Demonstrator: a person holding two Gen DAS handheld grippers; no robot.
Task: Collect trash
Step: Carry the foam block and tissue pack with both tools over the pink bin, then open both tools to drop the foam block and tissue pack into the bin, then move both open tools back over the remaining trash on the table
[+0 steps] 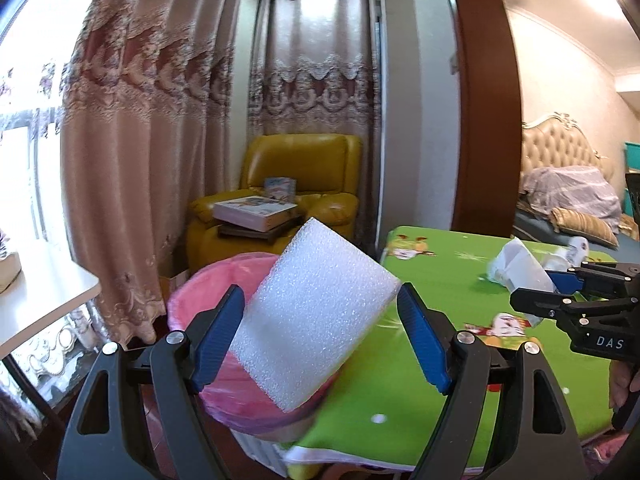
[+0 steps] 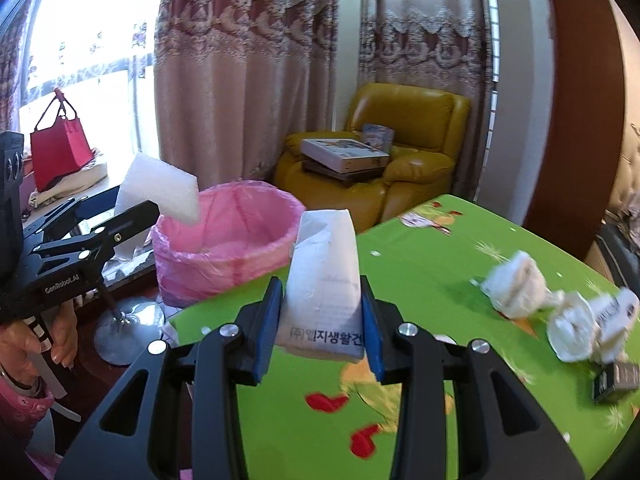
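My left gripper [image 1: 320,332] is shut on a white foam block [image 1: 312,316] and holds it tilted over the bin with the pink liner [image 1: 224,396]. In the right wrist view the foam block [image 2: 160,188] hangs above the bin's [image 2: 228,240] left rim, with the left gripper [image 2: 100,232] beside it. My right gripper [image 2: 322,320] is shut on a white paper packet with Korean print [image 2: 324,292], above the green tablecloth [image 2: 440,320], short of the bin. In the left wrist view the right gripper [image 1: 560,292] holds the packet [image 1: 516,264].
Crumpled white paper [image 2: 516,284], more white scraps [image 2: 588,328] and a small dark box [image 2: 616,380] lie on the table at the right. A yellow armchair [image 2: 400,160] with boxes stands behind the bin. A red bag [image 2: 60,148] hangs by the window.
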